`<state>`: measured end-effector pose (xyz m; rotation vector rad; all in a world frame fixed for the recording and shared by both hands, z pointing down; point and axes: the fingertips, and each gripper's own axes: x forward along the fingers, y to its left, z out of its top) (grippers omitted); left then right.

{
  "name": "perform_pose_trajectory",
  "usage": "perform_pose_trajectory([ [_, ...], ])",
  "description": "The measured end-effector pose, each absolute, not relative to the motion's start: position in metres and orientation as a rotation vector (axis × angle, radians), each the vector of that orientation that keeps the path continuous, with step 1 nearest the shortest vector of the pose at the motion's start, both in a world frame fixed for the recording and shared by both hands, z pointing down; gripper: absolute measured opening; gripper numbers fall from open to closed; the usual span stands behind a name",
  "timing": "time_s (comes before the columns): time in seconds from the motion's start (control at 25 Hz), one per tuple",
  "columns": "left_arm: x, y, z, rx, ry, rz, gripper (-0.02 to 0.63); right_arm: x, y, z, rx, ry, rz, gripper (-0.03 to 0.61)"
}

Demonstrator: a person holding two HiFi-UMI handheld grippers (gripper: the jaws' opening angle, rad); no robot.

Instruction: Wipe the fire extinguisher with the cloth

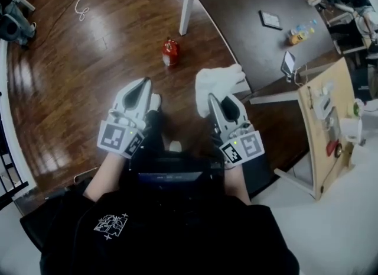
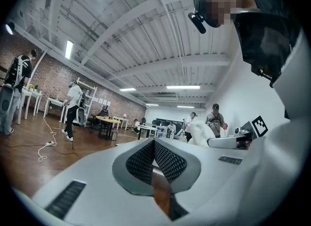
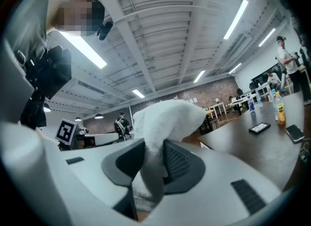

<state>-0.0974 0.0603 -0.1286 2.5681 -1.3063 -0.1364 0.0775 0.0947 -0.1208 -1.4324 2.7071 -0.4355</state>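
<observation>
Left claw: my white two-jaw left claw [image 1: 143, 86] is near my body, clenched pad to pad with nothing between the jaws.
Right claw: the matching white right claw [image 1: 211, 97] is level with it and clamped onto the cloth.
Cloth: a crumpled white fabric cloth [image 1: 219, 79] is pinched low in the right claw, and most of it bunches loose above the jaw tips.
Fire extinguisher: the small red fire extinguisher [image 1: 170, 52] is on the dark polished wooden floor [image 1: 88, 78], beyond both claws and well apart from them. I cannot tell if it is upright.
Tabletop: a dark brown tabletop [image 1: 236, 7] on white legs lies further off and carries bottles and flat devices.
Approach: I judge that wiping has not begun. I should carry the right claw down to the extinguisher and lead with the loose bunch so that fabric, not jaw, meets the body. The left claw could steady the extinguisher so it does not roll or tip.
Count: two claws, one cloth, one extinguisher. The bottles are too small for me to count.
</observation>
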Motion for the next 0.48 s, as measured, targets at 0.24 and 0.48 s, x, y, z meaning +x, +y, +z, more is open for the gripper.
perform_pose_trajectory([
  [0.24, -0.118, -0.032, -0.094, 2.600, -1.292, -0.055, 0.000, 0.062, 0.006, -0.080, -1.497, 2.683, -0.482, 0.127],
  [0.48, -0.115, -0.104, -0.015, 2.600, -1.285, -0.009, 0.000, 0.067, -0.071, -0.005, -1.516, 2.700, -0.469, 0.127],
])
